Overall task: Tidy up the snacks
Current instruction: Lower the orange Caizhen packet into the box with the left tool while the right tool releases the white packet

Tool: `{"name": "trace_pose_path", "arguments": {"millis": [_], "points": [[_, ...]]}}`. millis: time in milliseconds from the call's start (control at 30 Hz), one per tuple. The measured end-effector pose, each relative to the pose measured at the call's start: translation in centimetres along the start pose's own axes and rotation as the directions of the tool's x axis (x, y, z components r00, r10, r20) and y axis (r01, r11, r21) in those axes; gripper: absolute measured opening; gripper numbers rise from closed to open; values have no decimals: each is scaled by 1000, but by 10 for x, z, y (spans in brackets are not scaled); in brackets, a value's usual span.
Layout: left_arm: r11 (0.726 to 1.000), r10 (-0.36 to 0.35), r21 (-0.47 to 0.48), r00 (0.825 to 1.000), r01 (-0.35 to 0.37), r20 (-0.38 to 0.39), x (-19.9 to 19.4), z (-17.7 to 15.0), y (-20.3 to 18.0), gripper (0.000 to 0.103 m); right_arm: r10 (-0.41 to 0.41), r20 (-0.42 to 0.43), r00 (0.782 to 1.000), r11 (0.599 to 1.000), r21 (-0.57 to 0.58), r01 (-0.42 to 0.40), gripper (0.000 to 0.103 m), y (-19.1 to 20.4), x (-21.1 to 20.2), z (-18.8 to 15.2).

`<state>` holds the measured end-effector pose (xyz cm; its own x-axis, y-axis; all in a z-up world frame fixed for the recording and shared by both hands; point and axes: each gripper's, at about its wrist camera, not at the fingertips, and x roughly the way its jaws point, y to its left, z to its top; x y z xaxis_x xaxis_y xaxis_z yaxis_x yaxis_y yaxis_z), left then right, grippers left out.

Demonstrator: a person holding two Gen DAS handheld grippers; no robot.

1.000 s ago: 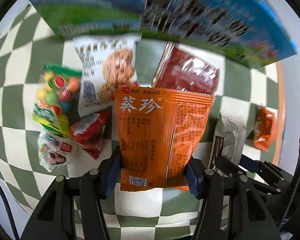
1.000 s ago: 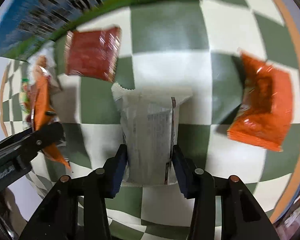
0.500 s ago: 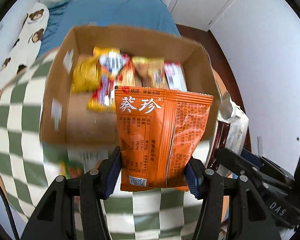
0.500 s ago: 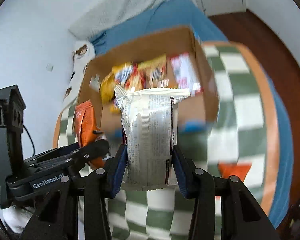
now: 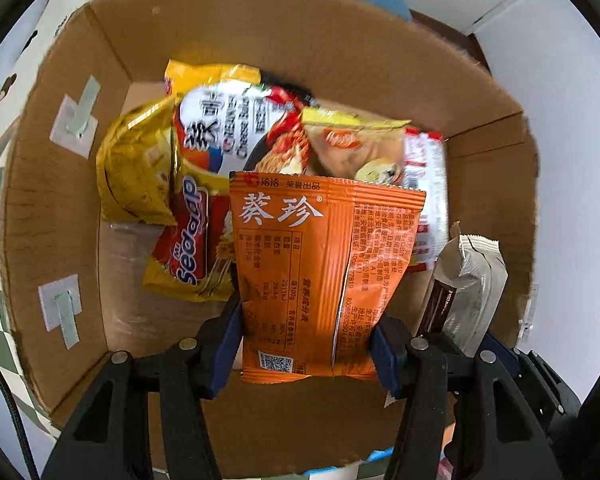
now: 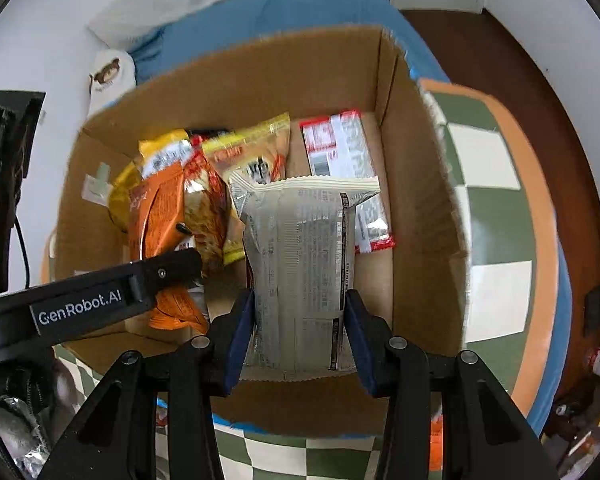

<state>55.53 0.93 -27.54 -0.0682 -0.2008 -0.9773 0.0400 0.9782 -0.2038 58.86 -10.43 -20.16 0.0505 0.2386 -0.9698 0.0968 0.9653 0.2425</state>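
My left gripper (image 5: 306,336) is shut on an orange snack packet (image 5: 320,264) and holds it over the open cardboard box (image 5: 52,208). My right gripper (image 6: 300,328) is shut on a grey-beige snack packet (image 6: 304,256), also over the box (image 6: 420,208). The grey packet shows at the right in the left wrist view (image 5: 468,280), and the orange packet shows at the left in the right wrist view (image 6: 160,208). Inside the box lie several snacks: a gold bag (image 5: 136,176), noodle packs (image 5: 236,128) and a red-and-white bar (image 6: 340,148).
The box stands on a green-and-white checked cloth (image 6: 496,208) with an orange rim. Behind it are blue bedding (image 6: 300,12) and a white wall. The left gripper's arm (image 6: 88,300) crosses the left of the right wrist view.
Both grippers lifted their packets from the checked table and moved them forward. They now hang over the inside of the box, closer than half a second ago.
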Motion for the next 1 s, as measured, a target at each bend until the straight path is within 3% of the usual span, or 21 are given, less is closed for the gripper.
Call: {"name": "trace_pose_path", "arguments": {"millis": [167, 200, 233, 267, 367, 567, 733, 1000], "points": [[999, 10, 39, 999, -9, -40, 21, -3, 2, 59, -9, -64, 998, 1000, -17, 8, 50, -2, 25, -5], [999, 13, 42, 999, -11, -41, 23, -3, 3, 70, -17, -79, 997, 1000, -17, 16, 53, -3, 29, -6], [999, 11, 43, 999, -9, -43, 24, -2, 4, 81, -21, -100, 995, 1000, -19, 19, 63, -4, 34, -6], [999, 8, 39, 999, -7, -33, 24, -2, 6, 83, -16, -116, 993, 1000, -17, 14, 66, -4, 36, -4], [1000, 11, 23, 1000, -11, -10, 22, -2, 9, 83, -35, -118, 992, 999, -39, 31, 84, 0, 38, -6], [999, 21, 26, 1000, -22, 23, 8, -8, 20, 83, -71, -82, 994, 997, -48, 67, 92, 1, 31, -9], [997, 49, 50, 990, -56, 129, -21, -29, 21, 83, -102, -9, 995, 994, -47, 101, 92, 1, 12, -12], [990, 79, 84, 942, -112, 325, -73, -69, 19, 83, -130, 138, 982, 989, -48, 138, 92, 3, -34, -28]]}}
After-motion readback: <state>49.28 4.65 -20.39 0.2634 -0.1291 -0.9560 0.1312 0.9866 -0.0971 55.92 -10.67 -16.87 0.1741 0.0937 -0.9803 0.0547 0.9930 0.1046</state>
